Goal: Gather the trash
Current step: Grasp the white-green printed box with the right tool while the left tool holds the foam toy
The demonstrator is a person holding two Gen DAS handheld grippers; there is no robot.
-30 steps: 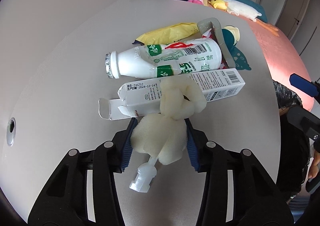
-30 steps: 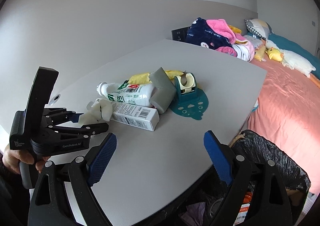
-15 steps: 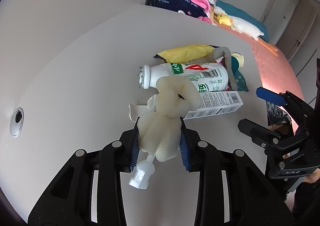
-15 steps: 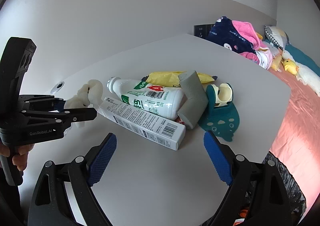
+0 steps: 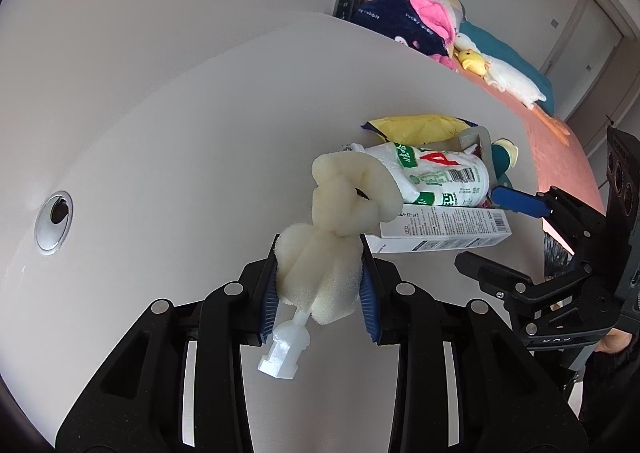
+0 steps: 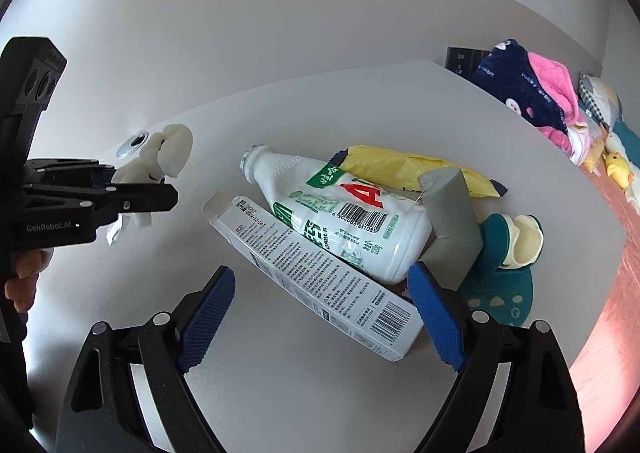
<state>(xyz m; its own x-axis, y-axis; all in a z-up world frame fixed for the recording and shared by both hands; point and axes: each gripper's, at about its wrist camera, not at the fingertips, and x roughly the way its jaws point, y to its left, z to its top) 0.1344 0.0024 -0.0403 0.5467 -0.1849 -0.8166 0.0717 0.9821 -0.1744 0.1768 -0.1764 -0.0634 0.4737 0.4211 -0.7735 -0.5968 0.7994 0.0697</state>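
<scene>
My left gripper point(image 5: 319, 289) is shut on a cream sponge brush head point(image 5: 332, 249) with a white plastic stub, held above the white table point(image 5: 168, 173). The right wrist view shows the same left gripper point(image 6: 140, 189) at the left edge with the sponge point(image 6: 168, 153) in it. My right gripper point(image 6: 320, 305) stands open over a long white carton point(image 6: 316, 277), with nothing pressed between its pads. Behind the carton lie a white milk bottle point(image 6: 332, 213), a yellow wrapper point(image 6: 408, 169) and a grey block point(image 6: 452, 221).
A teal tape dispenser point(image 6: 504, 265) sits right of the grey block. A round metal grommet point(image 5: 54, 223) is set in the table at the left. Clothes and plush toys point(image 5: 404, 25) lie on a pink bed point(image 6: 624, 253) beyond the table.
My left gripper has closed tighter on the sponge and lifted it up and left, away from the carton. My right gripper has moved in over the carton from the right, still open.
</scene>
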